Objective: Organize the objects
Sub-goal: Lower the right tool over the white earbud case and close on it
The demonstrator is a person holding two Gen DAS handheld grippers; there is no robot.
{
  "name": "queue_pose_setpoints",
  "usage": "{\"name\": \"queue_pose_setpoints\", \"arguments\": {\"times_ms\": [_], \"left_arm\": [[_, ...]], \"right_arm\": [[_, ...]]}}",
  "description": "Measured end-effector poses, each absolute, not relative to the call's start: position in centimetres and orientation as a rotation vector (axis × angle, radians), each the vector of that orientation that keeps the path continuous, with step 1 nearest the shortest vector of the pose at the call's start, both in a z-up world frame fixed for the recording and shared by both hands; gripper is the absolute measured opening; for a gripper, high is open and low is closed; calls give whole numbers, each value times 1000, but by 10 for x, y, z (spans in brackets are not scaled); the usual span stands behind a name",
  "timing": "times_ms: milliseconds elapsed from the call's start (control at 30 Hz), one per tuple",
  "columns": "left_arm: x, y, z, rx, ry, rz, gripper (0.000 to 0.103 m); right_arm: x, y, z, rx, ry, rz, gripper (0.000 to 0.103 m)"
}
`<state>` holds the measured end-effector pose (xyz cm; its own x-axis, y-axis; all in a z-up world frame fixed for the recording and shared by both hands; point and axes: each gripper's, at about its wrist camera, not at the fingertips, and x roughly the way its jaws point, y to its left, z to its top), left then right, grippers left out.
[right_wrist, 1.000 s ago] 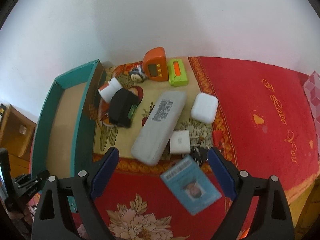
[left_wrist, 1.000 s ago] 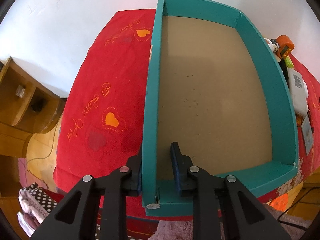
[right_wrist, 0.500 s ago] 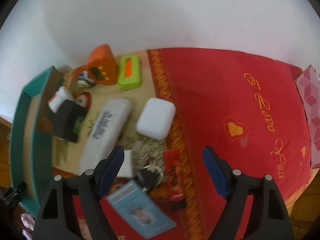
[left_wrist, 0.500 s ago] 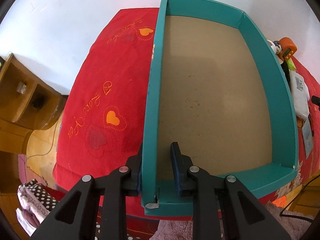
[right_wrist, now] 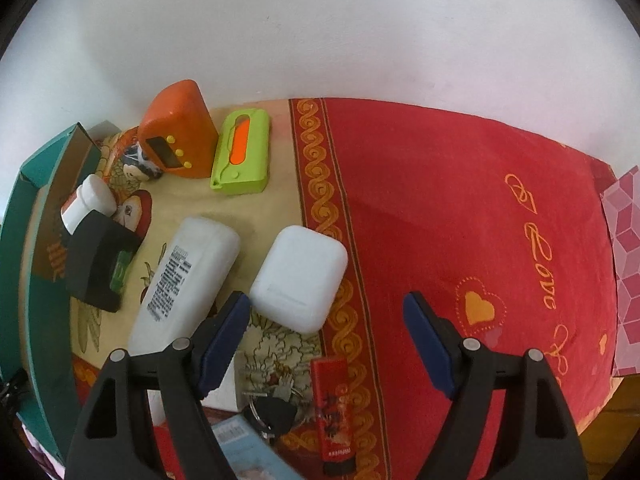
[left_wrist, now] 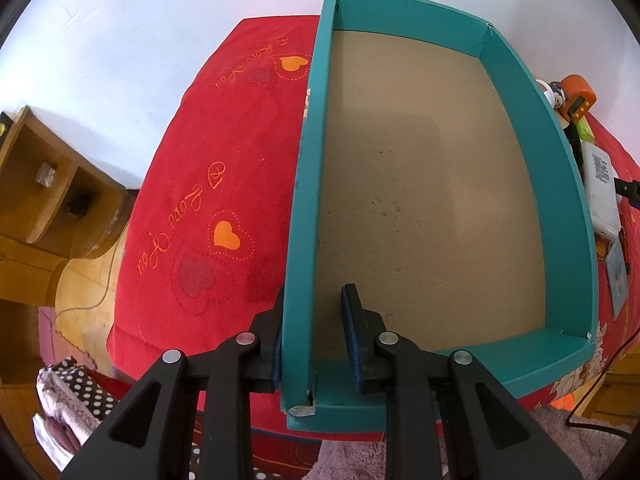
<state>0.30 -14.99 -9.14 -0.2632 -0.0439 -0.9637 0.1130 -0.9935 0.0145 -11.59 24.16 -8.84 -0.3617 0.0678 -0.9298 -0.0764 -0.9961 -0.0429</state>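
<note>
My left gripper (left_wrist: 314, 334) is shut on the left wall of an empty teal box (left_wrist: 304, 216) with a brown floor, near its front corner. The box also shows at the left edge of the right wrist view (right_wrist: 16, 256). My right gripper (right_wrist: 326, 334) is open and empty above a white earbud case (right_wrist: 298, 278). Around it lie a long white case (right_wrist: 184, 280), an orange timer (right_wrist: 176, 140), a green box (right_wrist: 242, 156), a black box (right_wrist: 98, 262), a white bottle (right_wrist: 86, 202), a red lighter (right_wrist: 334, 400), keys (right_wrist: 272, 410) and a blue card (right_wrist: 248, 454).
The table carries a red cloth (right_wrist: 460, 220) with hearts. A white wall stands behind it. A wooden shelf unit (left_wrist: 44, 184) stands to the left below table height. A pink patterned item (right_wrist: 624, 260) lies at the right edge.
My right gripper has swung right and moved in closer over the white earbud case. The left gripper kept its hold on the box wall, and the box shifted only slightly.
</note>
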Motion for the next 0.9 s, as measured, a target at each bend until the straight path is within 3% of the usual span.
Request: {"name": "queue_pose_setpoints", "arguments": {"times_ms": [233, 500, 767, 900], "left_arm": [[5, -150, -91, 1840, 79, -2425, 24], [4, -150, -92, 1838, 76, -2427, 24], [6, -149, -90, 1840, 58, -2434, 24], [6, -148, -90, 1835, 61, -2433, 24]], "right_arm": [[-124, 236, -99, -1737, -19, 2517, 74], [-123, 244, -103, -1742, 79, 2533, 69], [-116, 252, -101, -1712, 92, 2544, 49], [-112, 257, -101, -1712, 89, 2556, 46]]}}
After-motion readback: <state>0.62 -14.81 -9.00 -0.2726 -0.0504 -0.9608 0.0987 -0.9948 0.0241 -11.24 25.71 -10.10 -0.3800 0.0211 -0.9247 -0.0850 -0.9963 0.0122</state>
